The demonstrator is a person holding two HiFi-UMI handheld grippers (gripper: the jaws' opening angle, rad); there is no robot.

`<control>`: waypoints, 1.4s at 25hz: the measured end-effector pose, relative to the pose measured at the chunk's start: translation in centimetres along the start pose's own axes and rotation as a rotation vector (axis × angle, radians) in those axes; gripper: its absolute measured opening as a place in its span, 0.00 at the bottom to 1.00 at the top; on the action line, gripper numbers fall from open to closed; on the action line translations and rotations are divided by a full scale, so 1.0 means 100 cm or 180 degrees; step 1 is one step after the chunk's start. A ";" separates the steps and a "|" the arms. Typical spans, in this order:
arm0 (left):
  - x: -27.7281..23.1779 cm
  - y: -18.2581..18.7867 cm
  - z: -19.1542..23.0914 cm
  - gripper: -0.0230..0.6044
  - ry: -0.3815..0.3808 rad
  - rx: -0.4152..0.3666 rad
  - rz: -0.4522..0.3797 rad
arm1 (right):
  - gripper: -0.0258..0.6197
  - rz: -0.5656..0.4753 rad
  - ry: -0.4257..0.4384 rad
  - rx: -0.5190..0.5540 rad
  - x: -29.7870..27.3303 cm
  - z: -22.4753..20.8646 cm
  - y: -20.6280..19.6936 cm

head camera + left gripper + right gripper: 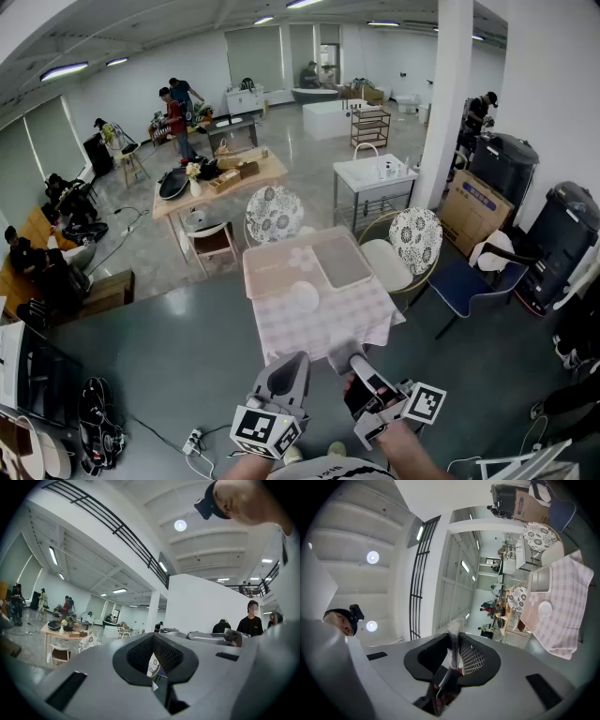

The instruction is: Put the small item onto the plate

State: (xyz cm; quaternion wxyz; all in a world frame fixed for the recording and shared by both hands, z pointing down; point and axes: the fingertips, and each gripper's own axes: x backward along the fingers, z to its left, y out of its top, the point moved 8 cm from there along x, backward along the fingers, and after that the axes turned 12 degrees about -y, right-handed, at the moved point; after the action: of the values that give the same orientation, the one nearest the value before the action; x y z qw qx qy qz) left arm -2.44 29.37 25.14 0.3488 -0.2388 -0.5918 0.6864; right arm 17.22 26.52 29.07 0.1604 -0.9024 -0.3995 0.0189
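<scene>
A white round plate [303, 296] lies on a table with a pink checked cloth [323, 333], well ahead of both grippers; it also shows in the right gripper view as the plate [544, 608]. My right gripper [358, 362] is held low near my body. Its jaws are shut on a small thin whitish item [453, 637] that sticks up between them at the right gripper [453, 649]. My left gripper [289, 364] is beside it. In its own view the left gripper [153, 666] has its jaws together with only a narrow slit and nothing held.
A pale tray [342, 261] lies at the table's far right. Two patterned round chairs [274, 214] [415, 239] stand behind the table, and a blue chair [473, 281] to its right. A white pillar [445, 103] rises beyond. Cables [98, 422] lie on the floor at left. Several people work far back.
</scene>
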 end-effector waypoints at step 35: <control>-0.034 -0.027 0.016 0.05 0.0380 0.0004 0.0093 | 0.17 0.0285 -0.0048 -0.0223 -0.023 -0.047 0.038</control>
State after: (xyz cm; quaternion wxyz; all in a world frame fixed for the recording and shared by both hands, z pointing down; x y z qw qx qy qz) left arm -0.91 25.86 27.84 0.3736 -0.2878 -0.5659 0.6763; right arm 19.13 21.23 32.14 0.1246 -0.9243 -0.3602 0.0189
